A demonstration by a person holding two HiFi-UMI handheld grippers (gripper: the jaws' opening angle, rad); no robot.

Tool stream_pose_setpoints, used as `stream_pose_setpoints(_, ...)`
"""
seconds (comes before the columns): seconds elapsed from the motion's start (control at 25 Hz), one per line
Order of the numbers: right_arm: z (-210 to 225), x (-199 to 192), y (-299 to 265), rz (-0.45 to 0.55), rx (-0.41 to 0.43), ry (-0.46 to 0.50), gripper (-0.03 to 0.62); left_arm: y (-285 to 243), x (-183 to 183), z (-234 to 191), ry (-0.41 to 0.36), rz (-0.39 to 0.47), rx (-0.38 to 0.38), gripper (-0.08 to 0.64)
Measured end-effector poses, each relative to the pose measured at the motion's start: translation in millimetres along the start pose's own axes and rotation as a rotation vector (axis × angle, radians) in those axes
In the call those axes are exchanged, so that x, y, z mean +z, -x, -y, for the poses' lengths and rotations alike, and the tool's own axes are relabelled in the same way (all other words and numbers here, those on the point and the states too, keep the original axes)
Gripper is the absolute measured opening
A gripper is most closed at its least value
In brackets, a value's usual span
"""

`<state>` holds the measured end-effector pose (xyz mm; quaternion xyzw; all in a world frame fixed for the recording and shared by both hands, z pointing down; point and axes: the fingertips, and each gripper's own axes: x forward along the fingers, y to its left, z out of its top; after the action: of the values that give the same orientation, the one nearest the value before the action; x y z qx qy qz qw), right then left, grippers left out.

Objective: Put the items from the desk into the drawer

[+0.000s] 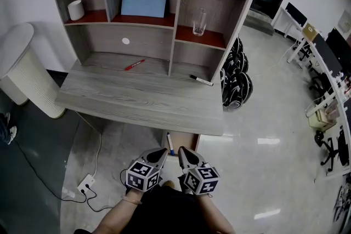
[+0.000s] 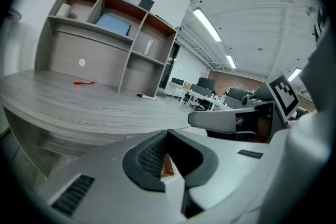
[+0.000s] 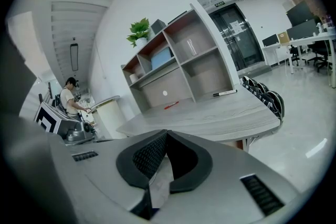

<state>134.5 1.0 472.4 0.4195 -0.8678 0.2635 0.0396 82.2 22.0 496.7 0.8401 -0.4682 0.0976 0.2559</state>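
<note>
While poised just off the desk (image 1: 137, 100) front edge, holding left gripper (image 1: 162, 155) and right gripper (image 1: 184, 155) closed, empty. Could shove red pen (image 1: 134, 64), desk's rear, or black marker (image 1: 201, 80), desk's right, off by reaching unopened.

You'll find no words or numbers to read: your left hand-held gripper (image 1: 162, 152) and right hand-held gripper (image 1: 182, 150) bear only black-and-white square markers, and the green sign (image 3: 219, 4) far ahead of the right one is too small.
</note>
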Motion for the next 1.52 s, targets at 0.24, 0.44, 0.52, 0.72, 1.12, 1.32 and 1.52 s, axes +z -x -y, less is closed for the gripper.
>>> stream_pose_setpoints(0.24, -19.0, -5.5, -9.8, -0.037, 0.078, 0.004, -0.011, 9.5, -2.0, -6.6, 0.024, 0.007, 0.039, 0.0)
stream_pose_setpoints(0.44, -39.1, -14.2, -28.6, -0.078, 0.165, -0.022, -0.011, 17.3, -3.3, -24.4, 0.052, 0.008, 0.081, 0.0)
stream_pose_setpoints(0.52, -43.8, -14.4, -38.1, -0.088, 0.185, -0.038, -0.011, 19.4, -3.3, -35.1, 0.066, 0.005, 0.099, 0.0)
stream_pose_setpoints(0.72, -50.4, -9.6, -70.3, -0.118, 0.205, -0.032, -0.011, 18.4, 7.3, -67.3, 0.094, 0.007, 0.128, 0.0)
stream_pose_setpoints(1.12, -63.5, 9.9, -161.5, -0.211, 0.243, 0.134, -0.011, 6.0, 56.7, -145.3, 0.109, 0.035, 0.159, 0.0)
stream_pose_setpoints(1.32, -62.0, 27.9, -213.4, -0.251, 0.252, 0.261, -0.011, -2.9, 78.7, -182.2, 0.115, 0.043, 0.161, 0.0)
stream_pose_setpoints(1.52, -64.1, 46.6, -264.7, -0.284, 0.277, 0.364, -0.011, -11.3, 98.9, -213.4, 0.118, 0.044, 0.146, 0.002)
